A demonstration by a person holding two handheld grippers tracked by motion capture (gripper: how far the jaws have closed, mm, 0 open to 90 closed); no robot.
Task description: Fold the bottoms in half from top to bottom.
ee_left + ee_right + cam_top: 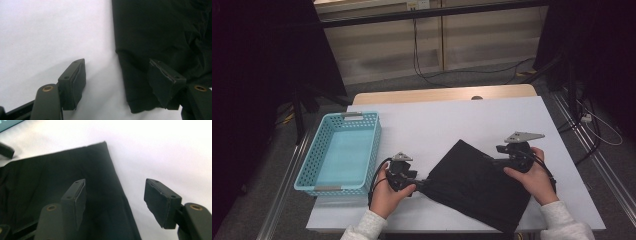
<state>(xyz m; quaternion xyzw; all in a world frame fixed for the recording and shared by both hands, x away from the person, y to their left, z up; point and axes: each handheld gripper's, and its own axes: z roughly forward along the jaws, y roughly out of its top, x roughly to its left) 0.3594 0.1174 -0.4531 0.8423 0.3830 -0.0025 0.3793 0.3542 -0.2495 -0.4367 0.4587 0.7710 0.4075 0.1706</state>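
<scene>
A: What covers the white table (512,115)?

B: A black cloth (477,185) lies flat on its near half, turned cornerwise. A light blue basket (309,172) stands to the left of it, apart from it.

A: And the grippers?

B: The left gripper (120,72) has its jaws apart, straddling the cloth's left corner. The right gripper (117,197) stands open too, over the cloth's right edge, gripping nothing.
</scene>
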